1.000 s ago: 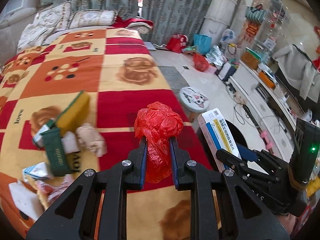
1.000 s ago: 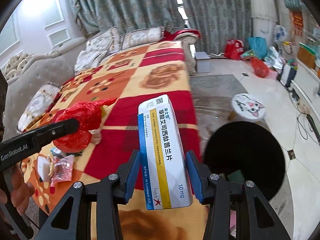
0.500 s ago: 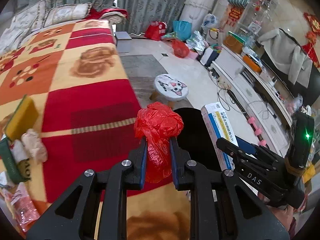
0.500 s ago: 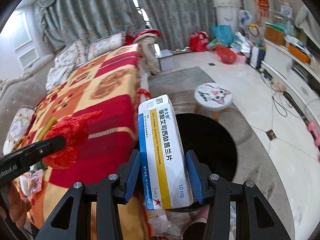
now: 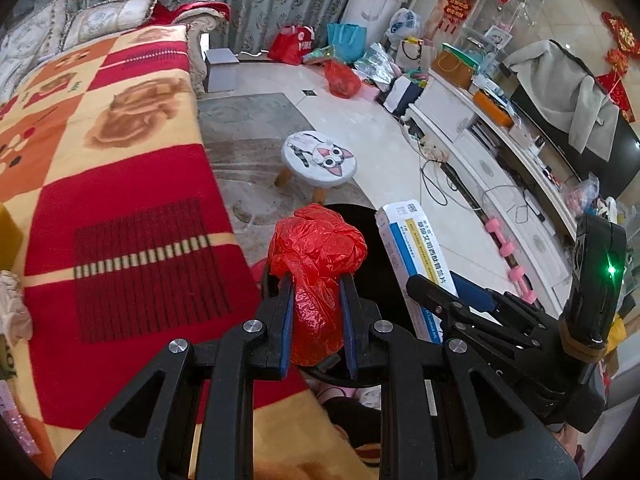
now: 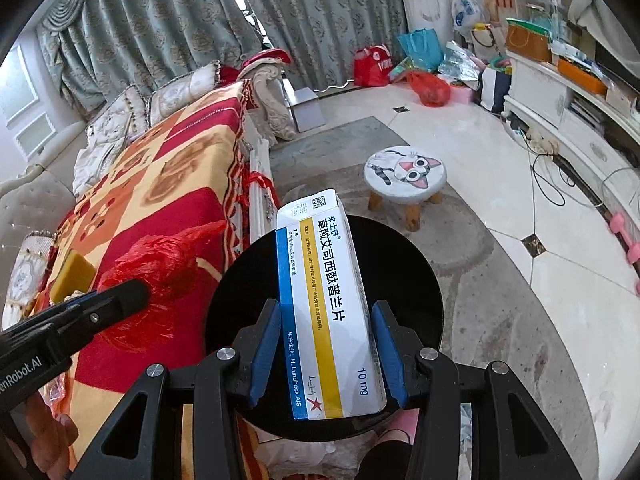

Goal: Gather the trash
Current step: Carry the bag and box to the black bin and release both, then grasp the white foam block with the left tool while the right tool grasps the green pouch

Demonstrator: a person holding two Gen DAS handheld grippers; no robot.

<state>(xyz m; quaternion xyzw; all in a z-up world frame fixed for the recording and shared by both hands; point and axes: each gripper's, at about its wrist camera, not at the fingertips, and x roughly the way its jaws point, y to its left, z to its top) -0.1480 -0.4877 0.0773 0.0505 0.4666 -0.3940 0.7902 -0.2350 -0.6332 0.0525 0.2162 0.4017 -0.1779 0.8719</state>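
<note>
We are pinching the red plastic bag (image 5: 316, 276) in the left gripper (image 5: 316, 320) and clamping the medicine box (image 6: 328, 304) in the right gripper (image 6: 326, 352). Both are hanging over the black bin (image 6: 400, 264) beside the blanket (image 5: 120, 184). Better centring each load over the opening before letting go; cat stool (image 6: 404, 176) beyond.

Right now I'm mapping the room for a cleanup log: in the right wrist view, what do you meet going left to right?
Red plastic bag in the left gripper → medicine box in the right gripper over the black bin → cat-face stool → white TV cabinet.
</note>
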